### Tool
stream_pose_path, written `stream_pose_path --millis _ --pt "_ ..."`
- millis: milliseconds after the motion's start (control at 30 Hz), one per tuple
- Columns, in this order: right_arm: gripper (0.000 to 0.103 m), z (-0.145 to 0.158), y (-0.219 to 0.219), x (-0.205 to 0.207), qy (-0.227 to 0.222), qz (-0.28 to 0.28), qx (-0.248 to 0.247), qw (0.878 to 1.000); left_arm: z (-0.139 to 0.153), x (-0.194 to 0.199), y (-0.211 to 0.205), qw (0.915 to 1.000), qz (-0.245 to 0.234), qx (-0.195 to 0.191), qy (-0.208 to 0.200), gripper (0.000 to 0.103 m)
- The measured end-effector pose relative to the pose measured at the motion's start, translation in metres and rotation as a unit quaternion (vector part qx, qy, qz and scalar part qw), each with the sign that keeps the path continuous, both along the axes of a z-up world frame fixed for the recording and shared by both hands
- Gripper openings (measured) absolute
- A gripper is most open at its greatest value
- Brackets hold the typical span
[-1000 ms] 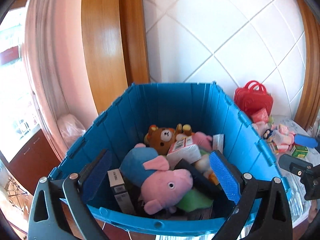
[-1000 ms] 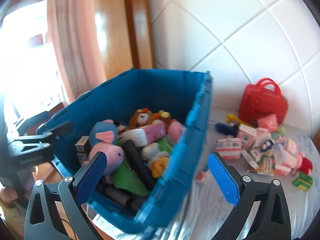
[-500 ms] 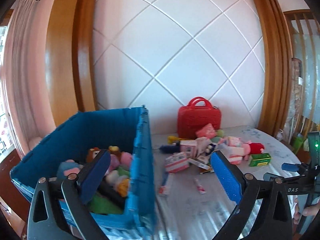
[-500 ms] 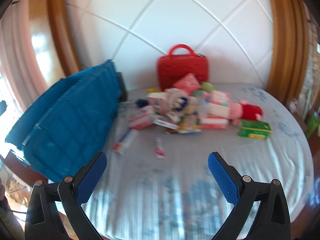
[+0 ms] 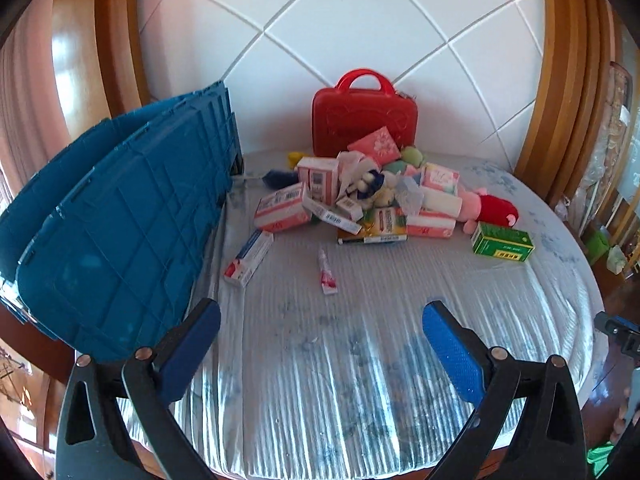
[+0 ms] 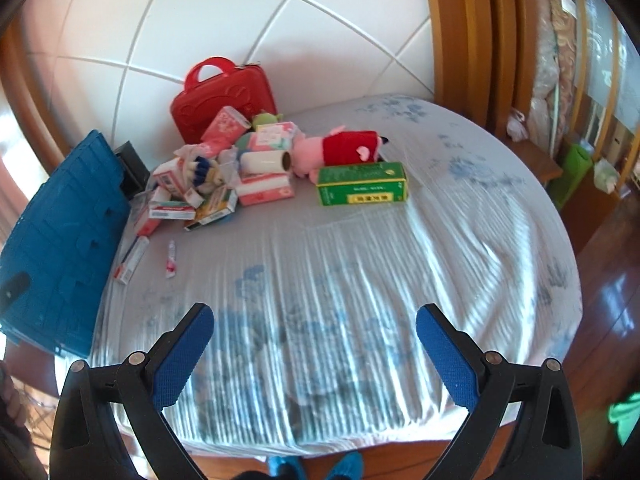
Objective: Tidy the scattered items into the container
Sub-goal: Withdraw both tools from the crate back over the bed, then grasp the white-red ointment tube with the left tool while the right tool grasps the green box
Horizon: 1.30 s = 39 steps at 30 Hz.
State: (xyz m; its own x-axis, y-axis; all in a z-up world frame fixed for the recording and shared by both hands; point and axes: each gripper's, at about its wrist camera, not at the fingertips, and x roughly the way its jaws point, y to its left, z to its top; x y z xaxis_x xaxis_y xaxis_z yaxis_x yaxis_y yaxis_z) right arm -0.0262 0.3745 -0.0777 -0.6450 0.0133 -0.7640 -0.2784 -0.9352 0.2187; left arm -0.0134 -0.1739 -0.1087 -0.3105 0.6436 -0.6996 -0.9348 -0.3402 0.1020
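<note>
Two grippers hang over the near part of the table (image 5: 360, 380), and both have their blue pads spread wide with nothing between them. The left gripper (image 5: 320, 344) is close to the blue bin (image 5: 120, 216), which stands at the left edge of the table. The right gripper (image 6: 314, 354) is farther to the right. Far ahead of both, by the wall, lies a pile of boxes and soft toys (image 5: 372, 200). A small tube (image 5: 327, 272) and a long box (image 5: 249, 258) lie nearer, between the pile and the grippers. A green box (image 6: 362, 189) sits beside the pile.
</note>
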Motion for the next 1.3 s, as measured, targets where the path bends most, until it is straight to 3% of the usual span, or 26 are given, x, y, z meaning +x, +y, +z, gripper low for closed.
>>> stream_pose_path --millis 267,600,733,867,933,1100,1133,1200,1300 --pt "0.103 -0.046 0.007 -0.03 -0.051 -0.009 -0.023 0.998 -0.063 -0.034 0.025 0.9978 0.019 -0.057 -0.028 0.103" --pt "0.103 -0.089 -0.019 -0.105 -0.104 0.001 -0.036 0.994 -0.133 -0.085 0.082 0.9909 0.037 -0.105 -0.076 0.103" --pt "0.103 -0.111 -0.023 -0.131 -0.133 0.024 -0.032 0.99 -0.161 -0.087 0.113 0.989 0.034 -0.127 -0.068 0.103" --pt "0.103 -0.131 0.0 -0.159 -0.149 0.022 -0.027 0.988 -0.184 -0.087 0.149 0.9875 0.032 -0.14 -0.066 0.103" --pt "0.103 -0.137 0.019 -0.173 -0.149 -0.017 -0.029 0.988 -0.193 -0.087 0.167 0.9874 0.031 -0.142 -0.062 0.103" --pt "0.103 -0.143 0.078 -0.197 -0.138 -0.044 -0.012 0.989 -0.216 -0.087 0.207 0.9875 0.039 -0.147 -0.042 0.102" --pt "0.103 -0.144 0.091 -0.202 -0.136 -0.051 -0.01 0.989 -0.22 -0.087 0.213 0.9869 0.041 -0.151 -0.04 0.1" --pt "0.103 -0.146 0.113 -0.208 -0.135 -0.09 -0.012 0.987 -0.232 -0.086 0.225 0.9848 0.044 -0.163 -0.038 0.085" --pt "0.103 -0.151 0.14 -0.216 -0.133 -0.095 -0.009 0.987 -0.236 -0.087 0.228 0.9852 0.057 -0.148 -0.065 0.069"
